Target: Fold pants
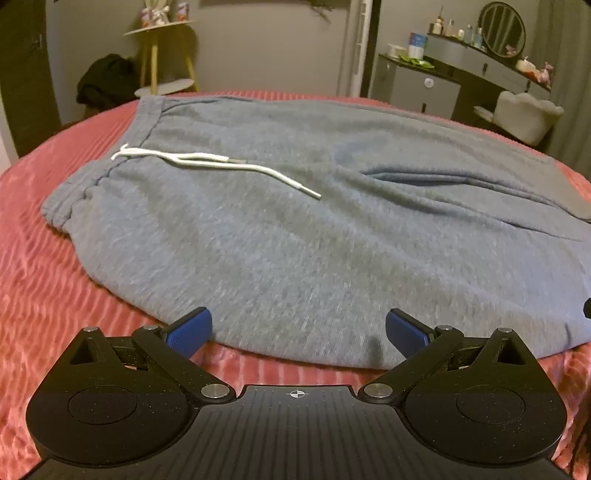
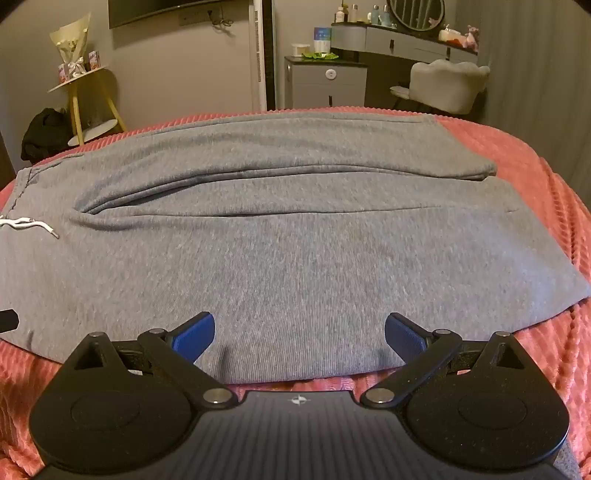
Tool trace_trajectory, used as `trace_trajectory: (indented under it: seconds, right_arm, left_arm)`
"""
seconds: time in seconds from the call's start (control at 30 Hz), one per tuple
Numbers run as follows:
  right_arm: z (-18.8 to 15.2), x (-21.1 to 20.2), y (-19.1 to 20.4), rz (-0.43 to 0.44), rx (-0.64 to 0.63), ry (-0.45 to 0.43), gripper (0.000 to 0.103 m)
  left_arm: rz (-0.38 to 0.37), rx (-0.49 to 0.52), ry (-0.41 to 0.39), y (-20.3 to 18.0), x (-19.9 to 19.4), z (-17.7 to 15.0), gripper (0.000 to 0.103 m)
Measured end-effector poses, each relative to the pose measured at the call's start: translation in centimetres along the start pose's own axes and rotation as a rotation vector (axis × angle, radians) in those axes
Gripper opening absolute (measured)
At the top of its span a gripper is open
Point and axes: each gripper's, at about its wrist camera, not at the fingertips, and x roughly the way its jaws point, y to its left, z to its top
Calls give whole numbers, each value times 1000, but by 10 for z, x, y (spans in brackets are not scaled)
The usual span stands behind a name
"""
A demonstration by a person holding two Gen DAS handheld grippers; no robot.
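Both tongs stand spread wide with nothing between their blue ribbed pads: the left gripper (image 1: pixel 298 330) sits over the near hem of the pants (image 1: pixel 295 229) by the waist end, and the right gripper (image 2: pixel 299 332) over the same near edge further along the legs (image 2: pixel 295 258). Whether the pads touch the cloth cannot be told. The linkages are matte black plastic with round silver pivots.

The pants are soft grey heathered knit, lying flat and lengthwise across the bed, waistband (image 1: pixel 110 173) gathered and elastic at the left, legs running right. One leg lies beyond the other, with a long shallow fold between them. A white drawstring (image 1: pixel 218 166) with metal tips trails over the front.

Beneath is a coral-pink blanket (image 1: pixel 55 277), plush and ribbed in ridges. Beyond the far edge stand a grey wall, a yellow-legged side table (image 2: pixel 88 99), a dark bundle (image 2: pixel 44 136) on the floor at the left, a grey dresser (image 2: pixel 327 85), a vanity with a round mirror (image 2: pixel 417 11) and a pale scalloped chair (image 2: pixel 447 85).

Bare blanket shows at the left past the waistband, at the right past the cuffs, and in a narrow strip near the tongs.
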Motion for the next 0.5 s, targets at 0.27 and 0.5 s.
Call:
trace_trajectory:
  seconds: [0.27,0.5]
  right_arm:
    - [-3,-1,0,-1,-1,6,99]
    - [0,4,-1,3,0,8,99]
  left_arm:
    - [2,-8,15,2,2,1,103]
    - [-2,-9,18,3,2,0,103]
